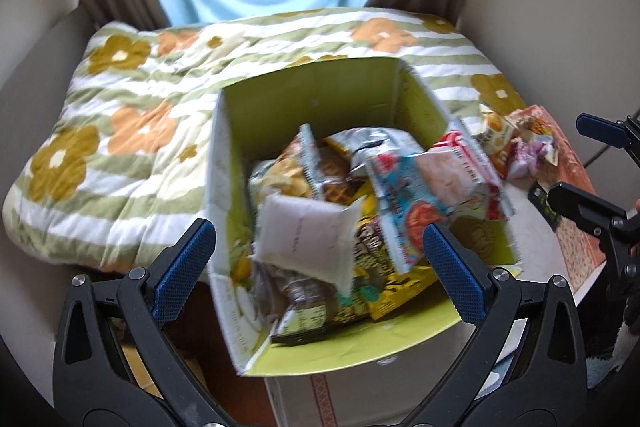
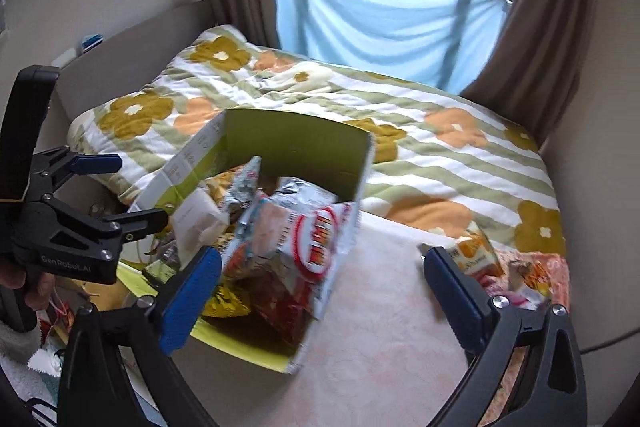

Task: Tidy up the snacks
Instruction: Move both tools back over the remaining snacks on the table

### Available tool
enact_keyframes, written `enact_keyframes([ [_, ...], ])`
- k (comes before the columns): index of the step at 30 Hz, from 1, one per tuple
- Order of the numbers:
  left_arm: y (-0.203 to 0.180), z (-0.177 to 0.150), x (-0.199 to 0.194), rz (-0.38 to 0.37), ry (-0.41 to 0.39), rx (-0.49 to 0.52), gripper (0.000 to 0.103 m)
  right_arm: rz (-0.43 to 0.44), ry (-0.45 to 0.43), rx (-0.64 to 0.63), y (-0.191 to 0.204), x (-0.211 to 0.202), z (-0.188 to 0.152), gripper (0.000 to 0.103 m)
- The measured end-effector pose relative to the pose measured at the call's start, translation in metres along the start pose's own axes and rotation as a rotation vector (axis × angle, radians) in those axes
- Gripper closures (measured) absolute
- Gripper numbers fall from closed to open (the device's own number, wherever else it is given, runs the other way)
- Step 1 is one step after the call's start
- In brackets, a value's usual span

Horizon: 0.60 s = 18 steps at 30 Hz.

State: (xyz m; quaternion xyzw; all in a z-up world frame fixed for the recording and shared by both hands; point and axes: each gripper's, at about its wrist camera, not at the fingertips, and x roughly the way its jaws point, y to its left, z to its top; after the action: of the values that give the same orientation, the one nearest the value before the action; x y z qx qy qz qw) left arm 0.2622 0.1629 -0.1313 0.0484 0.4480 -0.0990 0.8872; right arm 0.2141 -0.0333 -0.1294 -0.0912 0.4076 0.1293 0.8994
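Beside box (image 2: 296, 139) w/ snacks (image 2: 304, 247), both tools wide open, empty: left tool (image 1: 320, 267), right tool (image 2: 324, 287); quilt (image 2: 440, 155) behind.

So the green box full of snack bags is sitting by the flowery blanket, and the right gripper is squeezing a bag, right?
Not quite. The right gripper squeezes nothing: the right wrist view shows its jaws wide apart and empty. The green box full of snack bags does sit by the flowery blanket.
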Motion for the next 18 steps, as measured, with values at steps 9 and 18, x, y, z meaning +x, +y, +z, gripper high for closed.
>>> enact_keyframes([
  [9, -0.065, 0.03, -0.002, -0.05, -0.043, 0.042, 0.0, -0.135, -0.035, 0.087, -0.083, -0.034, -0.024, 0.002],
  [18, -0.183, 0.059, 0.026, -0.093, -0.015, 0.089, 0.0, -0.124, 0.002, 0.12, -0.179, -0.044, -0.058, 0.002],
])
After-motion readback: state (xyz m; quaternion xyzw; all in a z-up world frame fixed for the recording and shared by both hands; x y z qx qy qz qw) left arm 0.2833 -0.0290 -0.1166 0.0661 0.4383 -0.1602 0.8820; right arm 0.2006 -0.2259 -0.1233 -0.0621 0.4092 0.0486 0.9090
